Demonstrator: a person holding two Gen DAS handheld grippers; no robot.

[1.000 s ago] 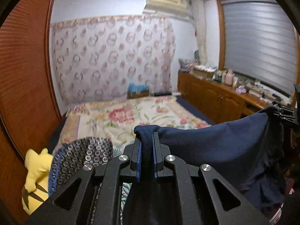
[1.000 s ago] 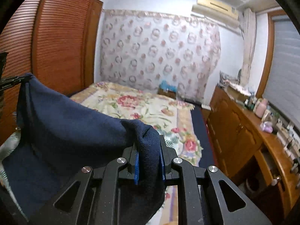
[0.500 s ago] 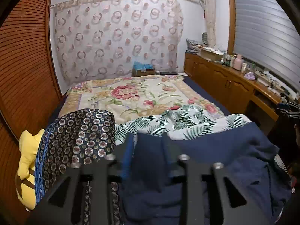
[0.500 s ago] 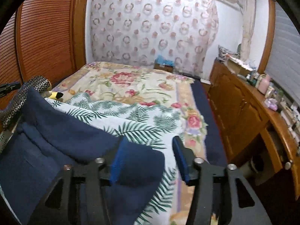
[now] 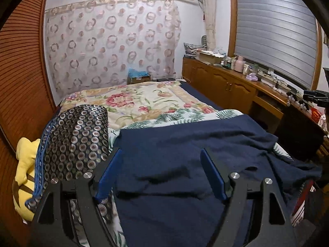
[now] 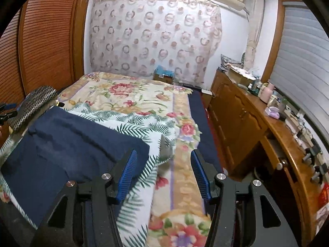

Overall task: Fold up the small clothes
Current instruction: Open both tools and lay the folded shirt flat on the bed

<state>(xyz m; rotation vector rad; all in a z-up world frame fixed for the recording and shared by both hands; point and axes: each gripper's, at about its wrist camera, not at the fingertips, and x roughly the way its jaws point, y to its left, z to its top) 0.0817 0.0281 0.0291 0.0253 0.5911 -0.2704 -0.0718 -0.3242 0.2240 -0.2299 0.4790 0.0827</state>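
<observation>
The navy garment [image 5: 185, 150] lies spread on the bed [image 5: 144, 100], filling the lower centre of the left wrist view. The left gripper [image 5: 160, 173] hangs over it, jaws opening, the cloth beneath and free of the pads. The garment's long axis runs left to right. In the right wrist view the right gripper [image 6: 163, 170] stands half-wide and empty, the garment's corner [image 6: 141, 144] just left of it; floral bedspread lies open beyond.

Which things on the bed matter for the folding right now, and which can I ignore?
For the job:
navy garment, lying on the bed
left gripper, jaws opening above it
right gripper, open beside it

Just lying about:
patterned pillow
yellow plush toy
palm-print sheet
</observation>
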